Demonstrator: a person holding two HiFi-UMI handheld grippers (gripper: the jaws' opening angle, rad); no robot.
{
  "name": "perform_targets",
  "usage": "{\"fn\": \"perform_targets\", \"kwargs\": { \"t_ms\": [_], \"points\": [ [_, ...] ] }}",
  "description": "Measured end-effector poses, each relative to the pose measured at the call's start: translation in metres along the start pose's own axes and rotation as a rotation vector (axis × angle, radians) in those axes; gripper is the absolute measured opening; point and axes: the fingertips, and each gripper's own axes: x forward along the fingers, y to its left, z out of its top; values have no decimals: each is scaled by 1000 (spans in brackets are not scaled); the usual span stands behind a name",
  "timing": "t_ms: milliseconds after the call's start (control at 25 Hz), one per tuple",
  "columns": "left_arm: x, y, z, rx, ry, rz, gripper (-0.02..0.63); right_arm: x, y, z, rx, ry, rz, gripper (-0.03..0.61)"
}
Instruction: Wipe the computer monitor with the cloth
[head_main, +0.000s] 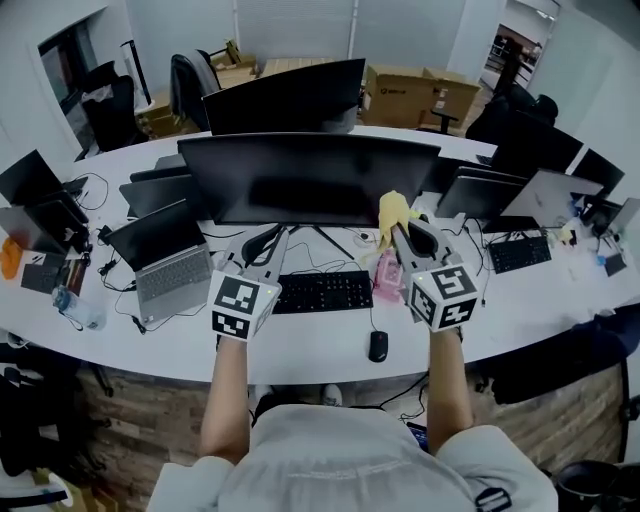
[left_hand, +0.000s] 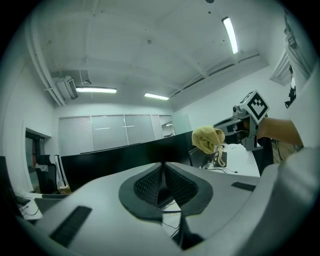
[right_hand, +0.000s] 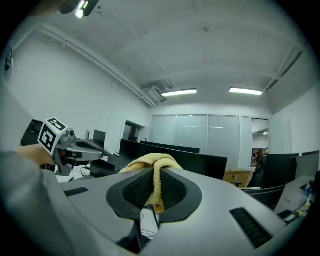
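A wide black curved monitor stands at the middle of the white desk. My right gripper is shut on a yellow cloth, held up near the monitor's lower right corner, not clearly touching it. The same cloth bunches over the right gripper's jaws, with the monitor just beyond. My left gripper hovers below the monitor's lower left part; its jaws are shut with nothing between them. From the left gripper view the cloth hangs from the other gripper to the right.
A black keyboard and a mouse lie in front of the monitor, with a pink object beside the keyboard. An open laptop sits left. More monitors and laptops line the desk's right side and back.
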Motion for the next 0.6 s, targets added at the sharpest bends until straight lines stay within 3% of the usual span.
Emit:
{"fn": "perform_targets", "kwargs": {
  "t_ms": [320,600],
  "points": [
    [-3,-18,12,22,-22,7,34,-24,-10,-6,-14,-26,-6,49],
    [6,-31,12,52,-3,-14,34,-19,-17,-23,-42,12,-5,49]
  ]
}}
